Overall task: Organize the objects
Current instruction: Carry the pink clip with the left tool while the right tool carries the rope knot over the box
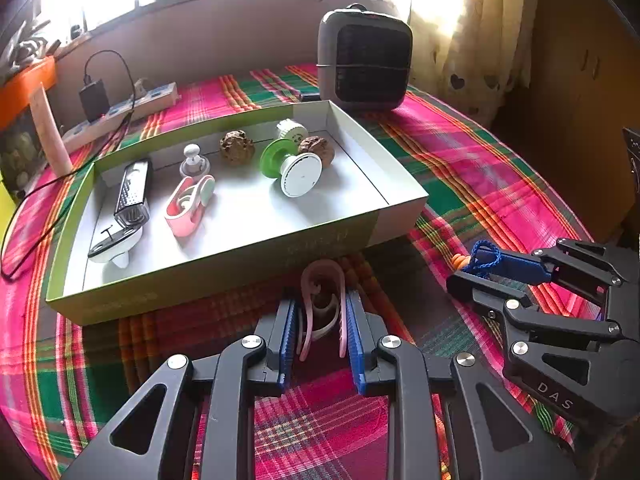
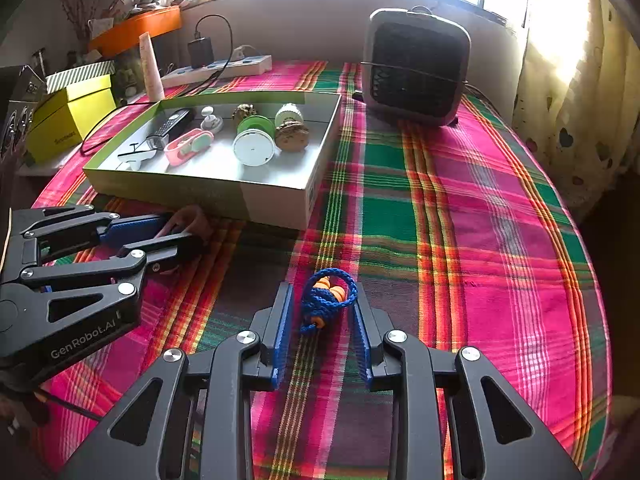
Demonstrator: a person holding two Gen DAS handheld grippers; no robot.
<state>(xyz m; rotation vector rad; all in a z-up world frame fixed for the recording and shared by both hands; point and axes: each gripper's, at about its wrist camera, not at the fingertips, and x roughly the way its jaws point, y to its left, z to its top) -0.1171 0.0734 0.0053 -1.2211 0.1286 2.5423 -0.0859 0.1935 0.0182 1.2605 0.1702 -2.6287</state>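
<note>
here the left gripper (image 1: 320,320) had its jaws clamped on a pink clip (image 1: 323,300) that lay on the plaid cloth (image 2: 460,240) of the tabletop, just in front of the near wall of the shallow box (image 1: 224,264); both blue pads pressed against the clip's curved sides. the gripper pointed steeply down toward the cloth, aimed at the box. the right gripper (image 2: 324,312) stood beside it, well clear of the box, tilted down at much the same slant, its jaws drawn in close around a small bundle of blue cord with orange earplugs (image 2: 326,298). the right pad touched the cord, but whether the left pad pressed on it could not be told, as a narrow gap seemed to show there. the bundle rested on the cloth between the pads. inside the box lay a second pink clip (image 1: 188,206), a small metal grater (image 1: 134,192), a green and white spool (image 1: 290,166) and two walnuts (image 1: 237,147). a grey fan heater (image 2: 416,66) stood behind the box.
</note>
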